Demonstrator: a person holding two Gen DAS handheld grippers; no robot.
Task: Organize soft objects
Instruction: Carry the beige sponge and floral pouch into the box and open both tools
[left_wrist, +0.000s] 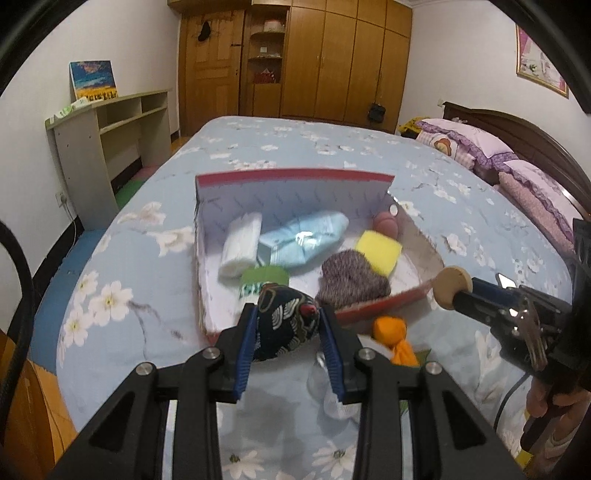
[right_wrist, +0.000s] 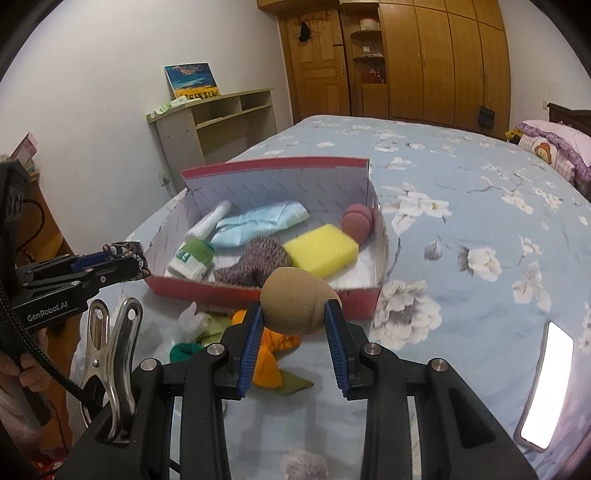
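Soft objects: carry-to-box step.
Left gripper (left_wrist: 286, 334): clamped on dark patterned beanbag (left_wrist: 286, 325).
Right gripper (right_wrist: 293, 319): clamped on tan sponge (right_wrist: 297, 304).
Red box (right_wrist: 266, 295): just beyond jaws.
Next: forward over rim, then release.

- White walls (left_wrist: 29, 122), framed picture (left_wrist: 541, 62) on one.
- Wooden wardrobe (left_wrist: 347, 59) along far wall.
- Pale open shelf unit (left_wrist: 110, 122) beside floral-covered bed (left_wrist: 295, 147).
- Dark headboard (left_wrist: 517, 129), purple pillows (left_wrist: 476, 144).

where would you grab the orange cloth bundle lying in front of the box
Take the orange cloth bundle at its narrow knotted waist, coming from above with the jaws across it. It lies flat on the bed just outside the red box, bulging on both sides of that pinch, so the waist probably fits the jaws best. Both grippers are full now.
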